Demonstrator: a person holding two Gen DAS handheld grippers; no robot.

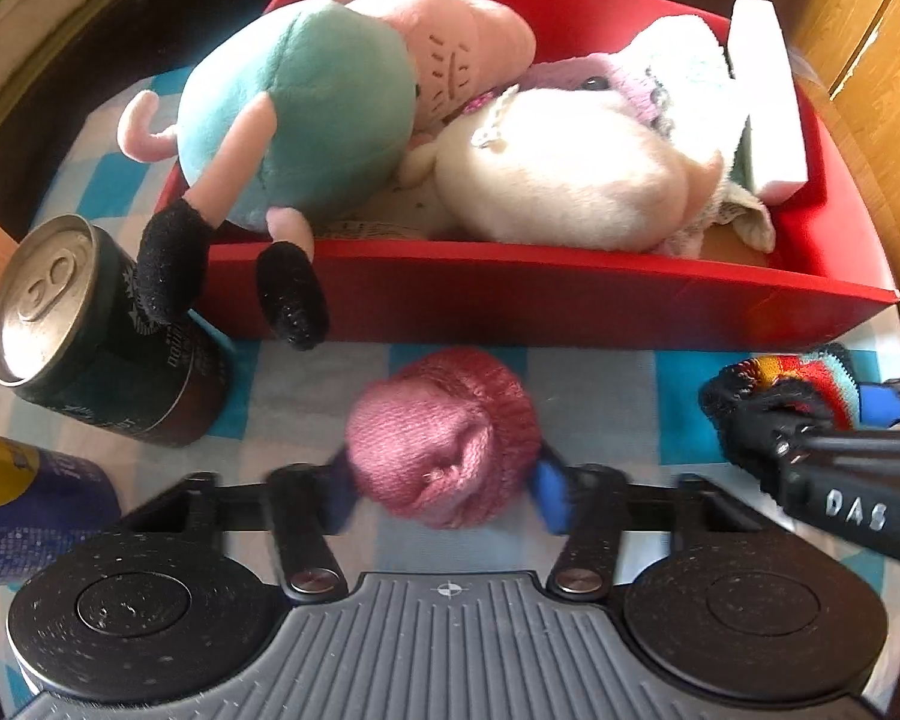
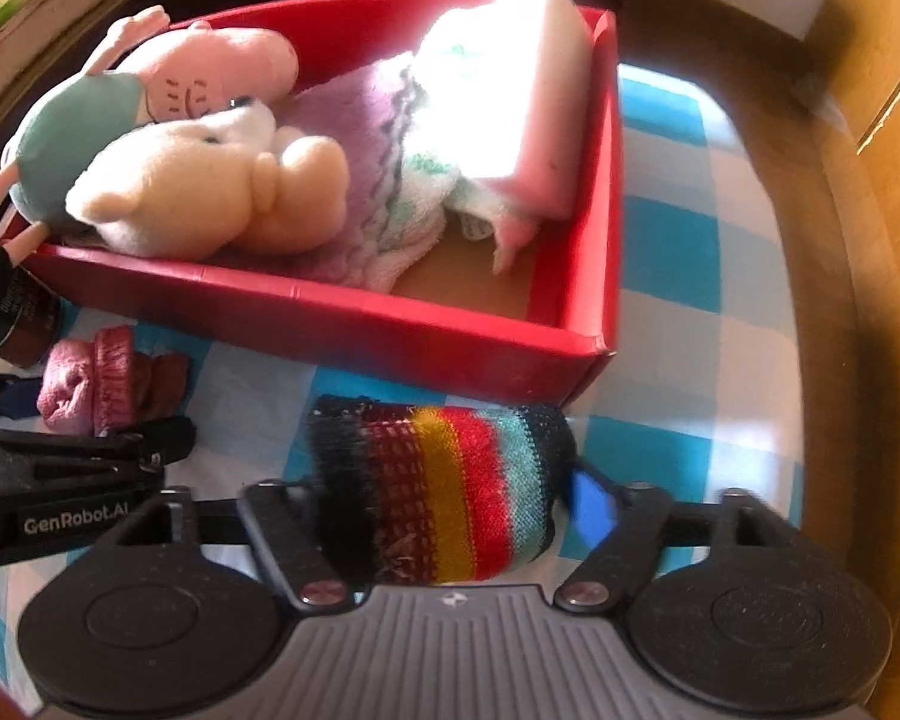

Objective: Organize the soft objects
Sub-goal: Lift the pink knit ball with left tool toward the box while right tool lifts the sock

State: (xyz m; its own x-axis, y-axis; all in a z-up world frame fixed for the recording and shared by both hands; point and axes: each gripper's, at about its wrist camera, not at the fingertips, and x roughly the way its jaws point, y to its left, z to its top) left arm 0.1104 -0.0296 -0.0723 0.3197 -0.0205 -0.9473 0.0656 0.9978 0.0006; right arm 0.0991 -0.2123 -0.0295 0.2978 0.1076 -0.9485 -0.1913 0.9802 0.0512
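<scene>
- Left wrist view: the red box (image 1: 570,300) at the far side already holds plush toys, a towel and a sponge; the drink can (image 1: 96,330) stands left of it. My left claw (image 1: 444,498) is clenched on the pink knitted hat (image 1: 444,438), on the near checked cloth.
- Right wrist view: my right claw (image 2: 444,510) is clenched on the striped knitted sock (image 2: 444,486), just near of the box; both pieces are left to go in.

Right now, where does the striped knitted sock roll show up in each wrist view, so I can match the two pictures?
Left wrist view: the striped knitted sock roll sits at the far right edge, in front of the red box, with the right gripper on it.
Right wrist view: the roll is at bottom centre, between that gripper's fingers.
Shared landmark: the red box just behind it in both.
</scene>
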